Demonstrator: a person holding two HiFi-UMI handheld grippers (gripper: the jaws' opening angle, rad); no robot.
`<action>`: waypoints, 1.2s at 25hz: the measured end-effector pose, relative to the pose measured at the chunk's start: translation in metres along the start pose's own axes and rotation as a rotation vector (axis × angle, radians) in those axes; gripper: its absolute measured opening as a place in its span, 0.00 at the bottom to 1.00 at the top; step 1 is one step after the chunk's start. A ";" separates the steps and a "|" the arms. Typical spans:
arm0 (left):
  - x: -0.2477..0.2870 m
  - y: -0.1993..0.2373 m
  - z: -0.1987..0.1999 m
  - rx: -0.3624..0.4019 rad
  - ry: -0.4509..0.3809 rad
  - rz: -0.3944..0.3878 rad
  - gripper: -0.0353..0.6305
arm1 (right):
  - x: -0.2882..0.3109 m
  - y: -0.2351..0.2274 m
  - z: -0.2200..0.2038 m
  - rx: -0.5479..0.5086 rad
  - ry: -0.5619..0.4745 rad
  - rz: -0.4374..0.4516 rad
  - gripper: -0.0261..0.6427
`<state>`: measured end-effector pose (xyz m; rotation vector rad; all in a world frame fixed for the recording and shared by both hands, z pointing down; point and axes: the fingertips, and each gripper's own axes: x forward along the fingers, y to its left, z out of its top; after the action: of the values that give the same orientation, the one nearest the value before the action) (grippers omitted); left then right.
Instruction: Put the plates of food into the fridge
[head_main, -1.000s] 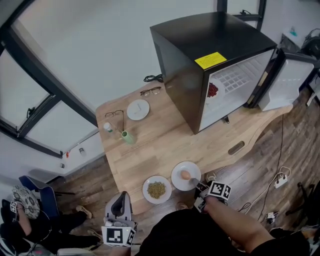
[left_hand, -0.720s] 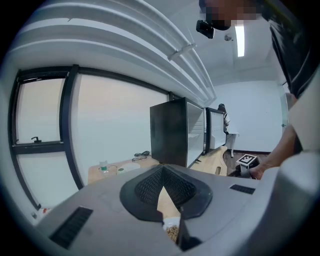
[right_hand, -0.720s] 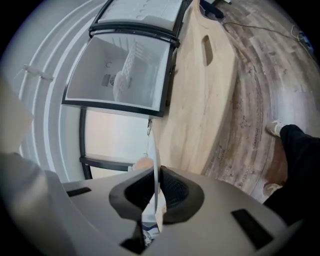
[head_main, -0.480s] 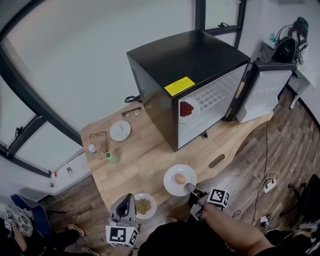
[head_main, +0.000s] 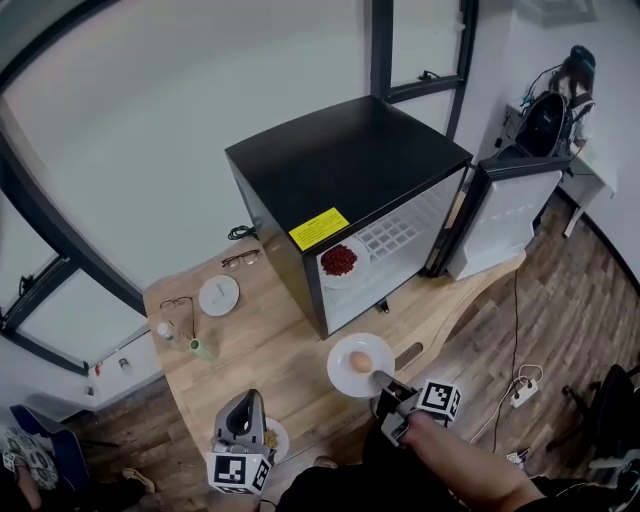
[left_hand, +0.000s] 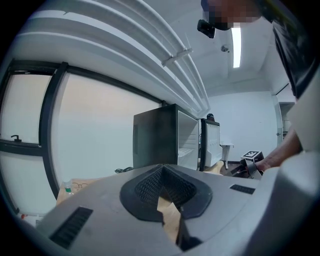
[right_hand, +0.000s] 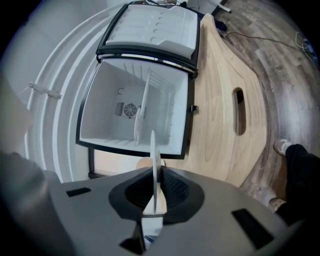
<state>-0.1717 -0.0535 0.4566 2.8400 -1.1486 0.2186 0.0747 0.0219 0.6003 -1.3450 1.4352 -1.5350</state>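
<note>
Item: black fridge (head_main: 340, 165) standing on a pale wood tabletop (head_main: 270, 340), its white-lined door (head_main: 505, 215) swung open to the right, a yellow label (head_main: 318, 228) on the front edge of its top. Contents: one plate of red food (head_main: 340, 262) on the shelf inside, near the left wall. Right hand-held gripper (head_main: 384, 380): jaws clamped on the rim of a white egg plate (head_main: 340, 374), which carries a single brown egg (head_main: 360, 361). This plate is held level in front of the fridge's open front, over the near edge of the tabletop. In the right gripper view the same plate shows edge-on as a thin white line between the pads (right_hand: 170, 190), with the open white fridge interior (right_hand: 115, 90) straight beyond it. Left hand-held gripper (head_main: 246, 400): jaws drawn together with nothing gripped, held above the near left corner of the tabletop. Beneath it, partly hidden, lies a plate of greenish food (head_main: 272, 438) on the tabletop. Other articles on the tabletop, left of the fridge: one empty white plate (head_main: 218, 295), two pairs of spectacles (head_main: 240, 260), a green cup (head_main: 201, 349), a small bottle (head_main: 165, 331), and a dark cable (head_main: 240, 233) by the wall.
</note>
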 end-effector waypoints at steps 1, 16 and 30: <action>0.005 -0.001 0.002 -0.001 -0.004 0.004 0.06 | -0.001 0.001 0.009 -0.003 -0.006 0.000 0.09; 0.089 -0.011 0.049 0.086 -0.027 0.065 0.06 | 0.013 0.028 0.144 -0.041 -0.087 0.044 0.09; 0.140 -0.019 0.069 -0.015 -0.038 0.171 0.06 | 0.033 0.061 0.240 -0.133 -0.098 0.043 0.10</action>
<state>-0.0520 -0.1441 0.4101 2.7451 -1.3951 0.1648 0.2809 -0.0960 0.5212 -1.4372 1.5164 -1.3480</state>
